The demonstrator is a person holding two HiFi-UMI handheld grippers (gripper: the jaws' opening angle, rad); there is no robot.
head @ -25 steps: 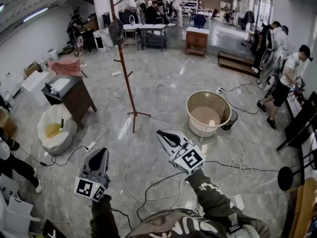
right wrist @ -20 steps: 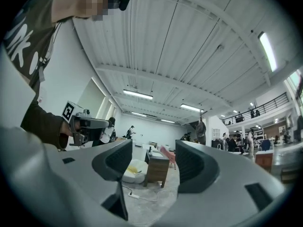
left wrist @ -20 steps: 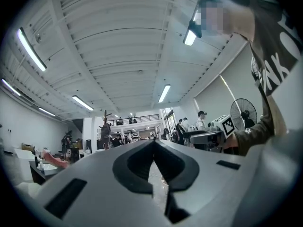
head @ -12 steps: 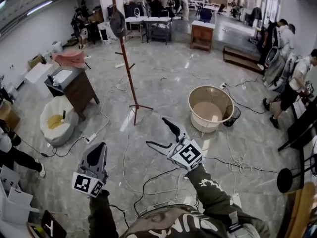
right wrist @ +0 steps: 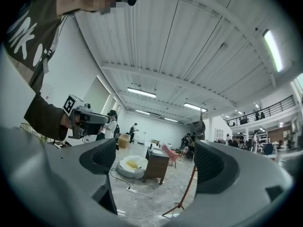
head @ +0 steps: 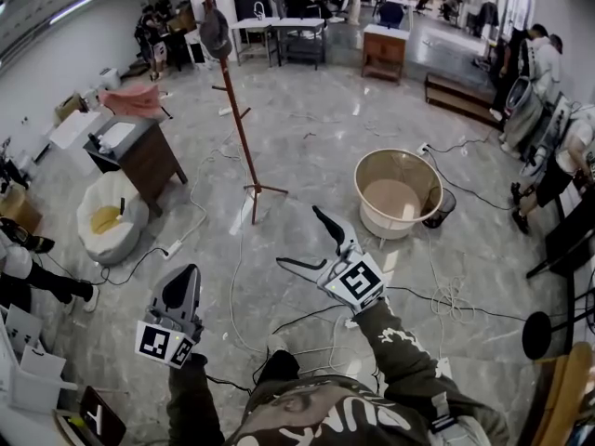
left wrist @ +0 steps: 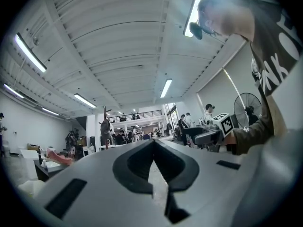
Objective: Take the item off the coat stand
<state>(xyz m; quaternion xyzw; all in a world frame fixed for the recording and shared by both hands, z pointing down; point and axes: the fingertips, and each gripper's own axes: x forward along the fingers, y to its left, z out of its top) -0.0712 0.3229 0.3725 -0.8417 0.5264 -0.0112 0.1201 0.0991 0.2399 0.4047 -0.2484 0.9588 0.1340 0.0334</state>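
The wooden coat stand rises from the marble floor ahead of me, some way off. A dark cap-like item hangs near its top. My right gripper is held out low in front of me and points toward the stand. Its jaws are opening wide and hold nothing. In the right gripper view the stand and the item show between the spread jaws of the right gripper. My left gripper hangs lower at the left, jaws shut and empty. The left gripper view shows the left gripper closed, with the stand far behind.
A large beige tub and a small dark bin stand to the right. To the left are a wooden cabinet with a pink cloth and a white beanbag. Cables cross the floor. People stand at the right wall.
The right gripper's jaws went from shut to wide open. The stand and tub have drawn slightly nearer in the head view. The left gripper stays shut.
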